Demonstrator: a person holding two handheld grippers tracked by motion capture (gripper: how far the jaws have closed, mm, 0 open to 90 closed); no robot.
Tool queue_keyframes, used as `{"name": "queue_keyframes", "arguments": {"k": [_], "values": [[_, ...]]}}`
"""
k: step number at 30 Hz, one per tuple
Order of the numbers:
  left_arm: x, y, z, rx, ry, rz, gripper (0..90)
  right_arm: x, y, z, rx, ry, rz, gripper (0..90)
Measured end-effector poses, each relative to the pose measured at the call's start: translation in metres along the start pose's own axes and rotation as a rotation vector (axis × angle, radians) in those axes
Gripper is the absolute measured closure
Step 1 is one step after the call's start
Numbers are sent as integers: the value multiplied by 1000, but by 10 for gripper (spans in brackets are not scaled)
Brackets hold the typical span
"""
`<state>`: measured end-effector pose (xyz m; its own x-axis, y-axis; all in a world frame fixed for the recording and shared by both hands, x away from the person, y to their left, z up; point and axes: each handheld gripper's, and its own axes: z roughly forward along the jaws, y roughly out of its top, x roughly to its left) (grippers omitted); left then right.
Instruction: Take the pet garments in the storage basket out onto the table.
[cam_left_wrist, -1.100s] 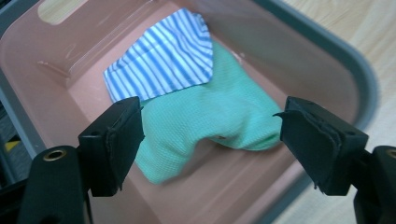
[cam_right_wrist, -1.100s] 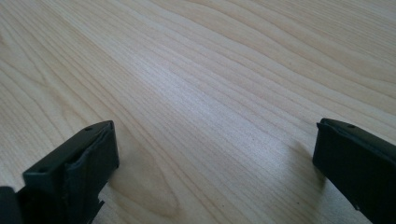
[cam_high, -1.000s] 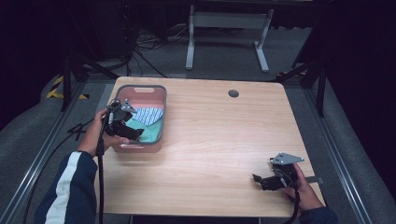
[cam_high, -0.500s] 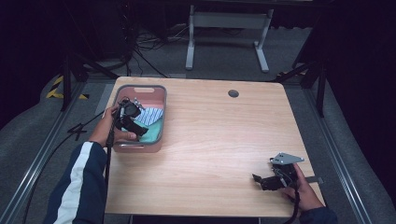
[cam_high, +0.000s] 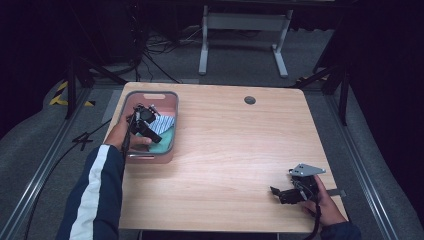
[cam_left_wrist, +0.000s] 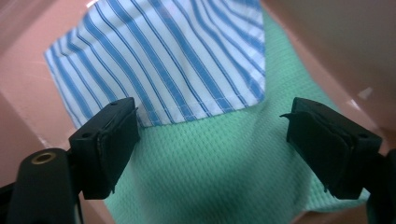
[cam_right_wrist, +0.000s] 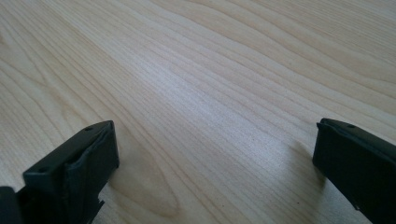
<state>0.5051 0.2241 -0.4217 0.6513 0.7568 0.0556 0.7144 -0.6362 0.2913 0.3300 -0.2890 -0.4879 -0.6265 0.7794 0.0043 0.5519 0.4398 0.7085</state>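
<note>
Because the left gripper (cam_left_wrist: 212, 140) hangs with its jaws spread wide over two overlapping cloths, a closure from this position risks pinching both layers at once. The striped cloth (cam_left_wrist: 173, 56) lies on top of the green cloth (cam_left_wrist: 205, 172), and its hemmed edge runs between the two jaws; a descent straight down would likely catch that hem together with the green weave beneath. A second risk is the pink bin (cam_high: 167, 102): its walls sit close on both sides of the jaws, so a tilted approach could strike a wall and shift the bin, which rests at the table's (cam_high: 225, 150) far left corner.

The right gripper (cam_high: 290, 192) sits near the table's near right corner, jaws spread apart and holding nothing, well apart from the bin.

The left gripper view shows the overlap order of the cloths and the hem position. In the high view these details are too small to confirm, and the hand partly covers the cloths. The high view supplies the bin's place on the table and the separation of the two grippers. The right gripper view shows bare wood grain between its jaws.
</note>
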Motion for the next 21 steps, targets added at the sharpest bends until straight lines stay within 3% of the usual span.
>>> {"name": "queue_keyframes", "arguments": {"k": [8, 14, 17, 21], "values": [[6, 8, 16, 89, 21, -71, 166, 0, 0, 0, -1, 2, 3, 5], [9, 12, 20, 116, -6, -83, 206, 0, 0, 0, -1, 2, 2, 5], [10, 13, 19, 129, -26, -88, 270, 0, 0, 0, -1, 2, 3, 5], [13, 15, 15, 171, -18, -72, 459, 0, 0, 0, 0, 1, 0, 5]]}}
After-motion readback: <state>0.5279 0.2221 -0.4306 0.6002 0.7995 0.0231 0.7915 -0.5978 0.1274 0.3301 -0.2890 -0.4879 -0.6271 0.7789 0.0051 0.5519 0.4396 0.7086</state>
